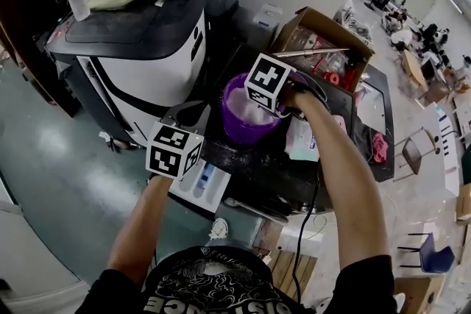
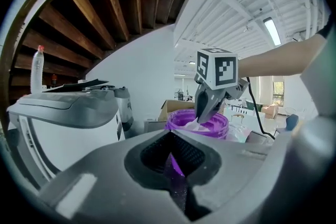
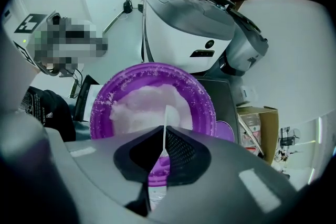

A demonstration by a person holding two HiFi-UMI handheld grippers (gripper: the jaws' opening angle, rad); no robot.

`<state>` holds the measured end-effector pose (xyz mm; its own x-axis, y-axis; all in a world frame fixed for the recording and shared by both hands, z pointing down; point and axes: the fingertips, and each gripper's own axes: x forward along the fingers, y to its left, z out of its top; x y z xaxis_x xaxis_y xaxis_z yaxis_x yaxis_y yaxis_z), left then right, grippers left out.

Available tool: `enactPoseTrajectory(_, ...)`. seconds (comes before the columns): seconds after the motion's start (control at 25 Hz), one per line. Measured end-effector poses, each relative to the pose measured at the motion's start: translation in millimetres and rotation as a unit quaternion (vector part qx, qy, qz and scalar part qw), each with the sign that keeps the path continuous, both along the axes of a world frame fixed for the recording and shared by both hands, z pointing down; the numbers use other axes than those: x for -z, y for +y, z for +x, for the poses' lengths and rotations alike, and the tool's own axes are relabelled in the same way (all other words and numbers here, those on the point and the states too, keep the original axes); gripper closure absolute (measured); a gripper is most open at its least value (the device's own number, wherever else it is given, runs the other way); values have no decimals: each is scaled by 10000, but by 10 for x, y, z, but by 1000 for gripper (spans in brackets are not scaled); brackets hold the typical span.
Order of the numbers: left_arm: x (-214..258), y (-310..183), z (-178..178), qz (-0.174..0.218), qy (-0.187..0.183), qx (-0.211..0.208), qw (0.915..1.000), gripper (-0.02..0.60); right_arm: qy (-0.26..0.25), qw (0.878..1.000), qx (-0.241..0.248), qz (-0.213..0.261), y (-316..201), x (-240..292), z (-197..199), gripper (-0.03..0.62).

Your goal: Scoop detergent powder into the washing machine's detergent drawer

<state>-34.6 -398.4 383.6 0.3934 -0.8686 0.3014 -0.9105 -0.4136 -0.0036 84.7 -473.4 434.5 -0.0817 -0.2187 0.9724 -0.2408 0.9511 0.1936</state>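
My right gripper (image 3: 164,136): jaws pinching a thin white spoon (image 3: 166,122), its tip ahead in the purple tub's (image 3: 101,107) powder (image 3: 136,106). My left gripper (image 2: 170,153): jaws pressed together, tub just ahead.

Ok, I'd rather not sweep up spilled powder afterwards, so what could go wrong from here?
1. The right claw pinches the thin white scoop only by its narrow handle, at the purple tub of powder. Once loaded, the scoop may twist or slip.
2. The drawer sits off to the left, apart from the tub. Powder could spill on the way across.
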Motion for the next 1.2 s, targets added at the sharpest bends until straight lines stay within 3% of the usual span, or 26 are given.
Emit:
enactPoseTrajectory(0.52, -47, -63, 0, 35, 17, 293, 9996, 580, 117, 9986, 357, -377, 34, -105, -86, 557)
enactPoseTrajectory(1.2, -71, 61, -48, -55, 24, -21, 10000, 580, -314, 9927, -768, -873, 128, -158, -125, 557)
